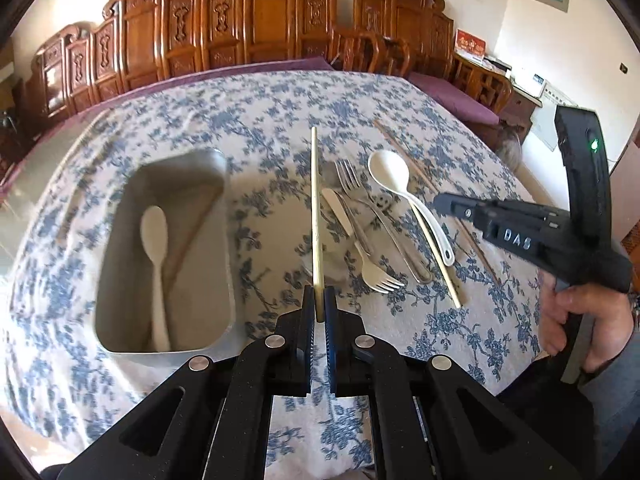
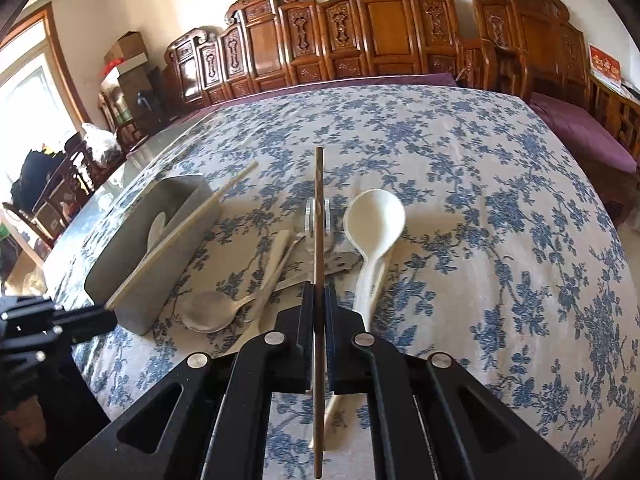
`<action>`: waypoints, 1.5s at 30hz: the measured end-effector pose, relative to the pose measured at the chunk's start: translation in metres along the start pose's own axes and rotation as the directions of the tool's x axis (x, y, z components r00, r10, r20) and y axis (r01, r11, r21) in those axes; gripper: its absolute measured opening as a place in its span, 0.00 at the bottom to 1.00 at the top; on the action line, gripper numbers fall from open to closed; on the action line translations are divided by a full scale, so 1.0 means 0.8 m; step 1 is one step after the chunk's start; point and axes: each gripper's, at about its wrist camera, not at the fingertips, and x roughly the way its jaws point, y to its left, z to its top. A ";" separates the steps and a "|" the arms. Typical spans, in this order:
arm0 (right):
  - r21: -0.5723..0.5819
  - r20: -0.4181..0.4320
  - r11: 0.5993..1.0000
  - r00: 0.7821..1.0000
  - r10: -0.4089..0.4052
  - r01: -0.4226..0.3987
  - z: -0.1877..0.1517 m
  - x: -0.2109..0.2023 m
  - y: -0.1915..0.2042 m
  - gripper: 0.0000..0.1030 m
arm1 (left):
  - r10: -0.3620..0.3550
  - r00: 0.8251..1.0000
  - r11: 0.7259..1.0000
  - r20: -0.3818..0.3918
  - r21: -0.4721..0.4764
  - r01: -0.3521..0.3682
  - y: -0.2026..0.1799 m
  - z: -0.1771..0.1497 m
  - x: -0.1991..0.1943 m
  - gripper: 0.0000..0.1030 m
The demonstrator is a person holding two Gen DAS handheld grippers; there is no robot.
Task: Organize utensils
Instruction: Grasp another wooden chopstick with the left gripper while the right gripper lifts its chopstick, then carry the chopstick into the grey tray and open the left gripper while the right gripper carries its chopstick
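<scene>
My left gripper [image 1: 319,300] is shut on a pale cream chopstick [image 1: 315,216] that points away over the table. It also shows in the right wrist view [image 2: 192,236], angled over the grey bin [image 2: 132,272]. My right gripper [image 2: 319,300] is shut on a dark brown chopstick [image 2: 319,240]. The grey bin [image 1: 108,280] holds a cream spoon [image 1: 156,248] and a brown chopstick. On the cloth lie a white ladle spoon [image 1: 390,176], a metal fork [image 1: 352,184], a cream fork [image 1: 376,276], a knife and more chopsticks.
A floral blue tablecloth [image 2: 500,240] covers the table. Carved wooden chairs [image 2: 380,32] line the far edge. A metal spoon [image 2: 208,314] and a white ladle spoon [image 2: 374,216] lie in front of the right gripper. My right gripper body [image 1: 520,232] shows in the left wrist view.
</scene>
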 end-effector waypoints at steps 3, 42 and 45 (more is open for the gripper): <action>-0.020 0.001 1.000 1.000 0.017 -0.017 0.000 0.000 0.014 0.06 | 0.012 1.000 1.000 0.010 -0.008 -0.012 0.011 0.001 -0.011 0.04; -0.080 0.001 0.995 0.999 0.054 -0.054 -0.003 0.001 0.055 0.06 | 0.111 0.989 0.988 -0.100 -0.093 -0.120 0.136 -0.021 0.002 0.04; -0.088 0.003 0.994 0.998 0.060 -0.059 -0.004 -0.002 0.065 0.06 | 0.105 0.990 0.989 -0.097 -0.091 -0.114 0.135 -0.020 0.007 0.04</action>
